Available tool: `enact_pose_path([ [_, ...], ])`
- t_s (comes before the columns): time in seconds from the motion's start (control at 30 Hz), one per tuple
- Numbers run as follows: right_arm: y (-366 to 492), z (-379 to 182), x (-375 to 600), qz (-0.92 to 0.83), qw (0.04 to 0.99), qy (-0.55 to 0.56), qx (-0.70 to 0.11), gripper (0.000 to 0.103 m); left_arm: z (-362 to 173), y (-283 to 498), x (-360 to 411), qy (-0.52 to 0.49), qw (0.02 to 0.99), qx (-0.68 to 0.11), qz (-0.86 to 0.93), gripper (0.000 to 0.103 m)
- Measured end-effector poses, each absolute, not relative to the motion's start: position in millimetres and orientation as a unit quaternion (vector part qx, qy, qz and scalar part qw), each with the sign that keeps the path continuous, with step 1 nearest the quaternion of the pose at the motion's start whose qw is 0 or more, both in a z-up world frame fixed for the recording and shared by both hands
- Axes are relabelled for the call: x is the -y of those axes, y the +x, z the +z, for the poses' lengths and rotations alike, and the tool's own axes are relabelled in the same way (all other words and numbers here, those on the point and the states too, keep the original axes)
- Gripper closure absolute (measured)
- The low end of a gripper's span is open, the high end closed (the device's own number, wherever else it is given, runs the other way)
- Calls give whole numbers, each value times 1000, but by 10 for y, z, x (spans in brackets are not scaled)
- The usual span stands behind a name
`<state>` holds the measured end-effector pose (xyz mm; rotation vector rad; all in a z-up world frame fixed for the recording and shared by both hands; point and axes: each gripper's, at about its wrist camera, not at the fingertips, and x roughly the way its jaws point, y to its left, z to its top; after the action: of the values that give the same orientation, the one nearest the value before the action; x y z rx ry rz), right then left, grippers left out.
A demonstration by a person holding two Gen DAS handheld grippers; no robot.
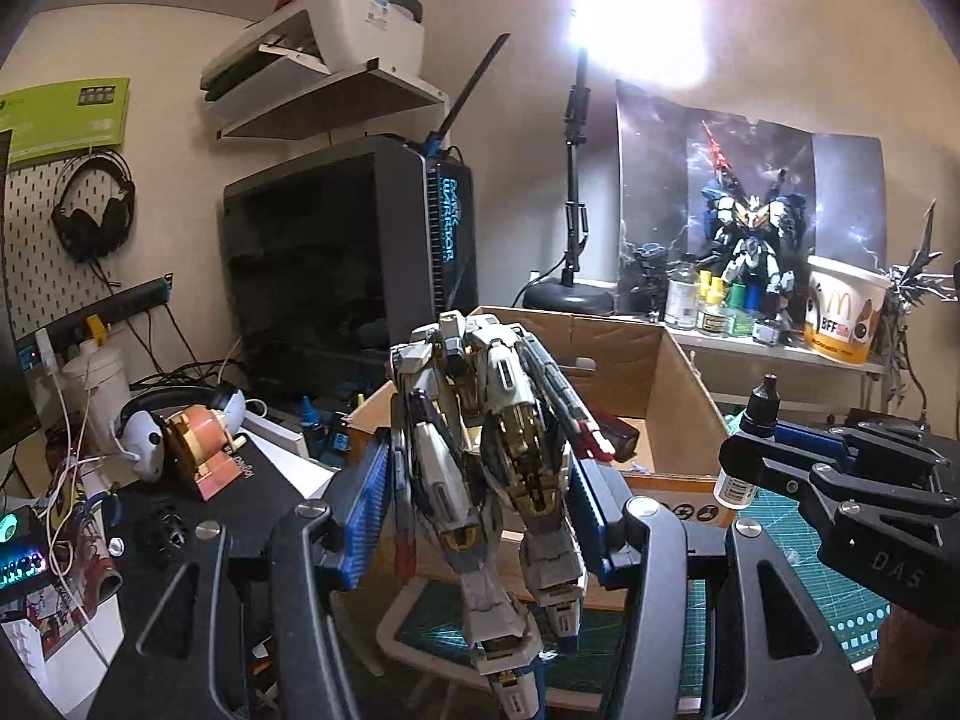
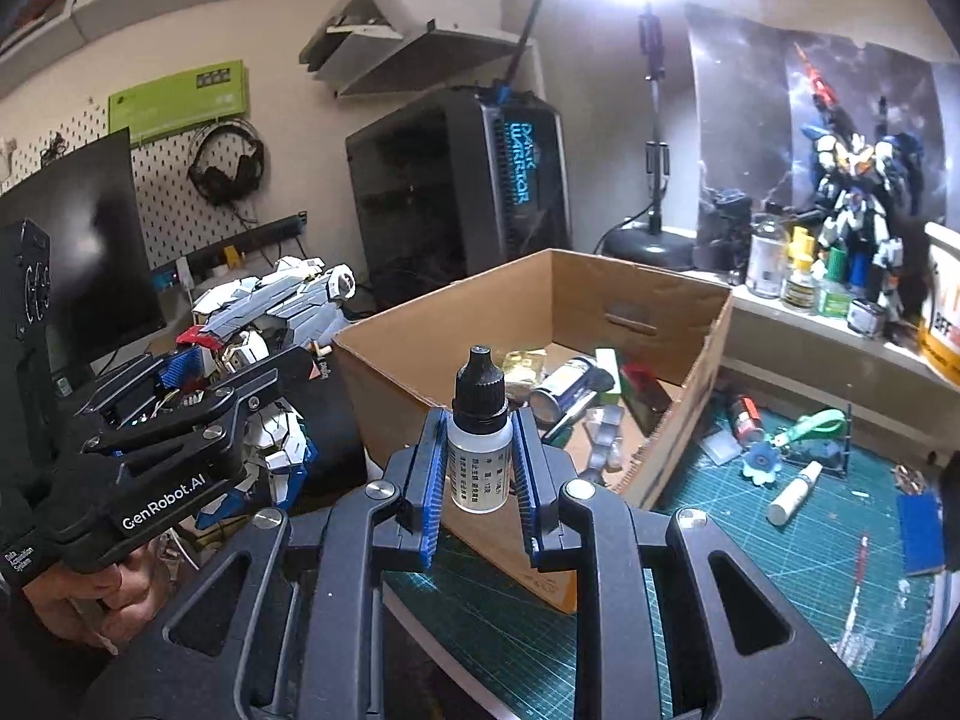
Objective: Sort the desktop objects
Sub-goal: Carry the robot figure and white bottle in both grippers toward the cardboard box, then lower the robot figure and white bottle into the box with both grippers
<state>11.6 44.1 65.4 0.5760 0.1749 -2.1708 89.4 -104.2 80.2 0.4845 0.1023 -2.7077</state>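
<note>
Clearly the biggest risk sits with the biggest thing in hand: the robot model (image 1: 480, 468), white and grey with gold parts, is held aloft in the left gripper (image 1: 474, 516), whose blue pads are closed against its sides near the waist and legs. It is tall, full of thin projecting pieces, and clamped off its middle, so I judge it could pivot between the pads, shed a small part, or catch a wing on the wall of the cardboard box (image 2: 708, 348) if it is lowered there.

That box stands open on the green cutting mat (image 2: 798, 546), just beyond both grippers. Its floor already holds a spray can (image 2: 561, 387) lying on its side, a dark red block (image 2: 645, 387), a white stick-like piece, something yellowish at the far left, and small grey bits nearer the front; the rest is too jumbled to name. A large model set down on that heap might crush or be scratched by it.

Smaller, the dropper bottle (image 2: 480, 450), white with a black cap, stands upright between the pads of the right gripper (image 2: 480, 468), which are closed on its body, in the air in front of the box's near wall. Its smooth round body could slide or tip out of the pads, and a loose cap could leak onto the mat.

Loose on the mat to the right lie a white tube (image 2: 795, 492), a red-and-black small canister (image 2: 744, 417) and a blue pad (image 2: 918, 531), outside any container.
</note>
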Motion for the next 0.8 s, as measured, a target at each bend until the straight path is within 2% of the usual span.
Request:
enact_pose_path([
  [0.37,130,722,-372,-868,437,223,-75,83,919,932,1116,166,203,-28,-964,50],
  [0.8,-1,1218,-457,-872,447,185,-75,83,1429,774,1159,157,153,-10,-976,49],
])
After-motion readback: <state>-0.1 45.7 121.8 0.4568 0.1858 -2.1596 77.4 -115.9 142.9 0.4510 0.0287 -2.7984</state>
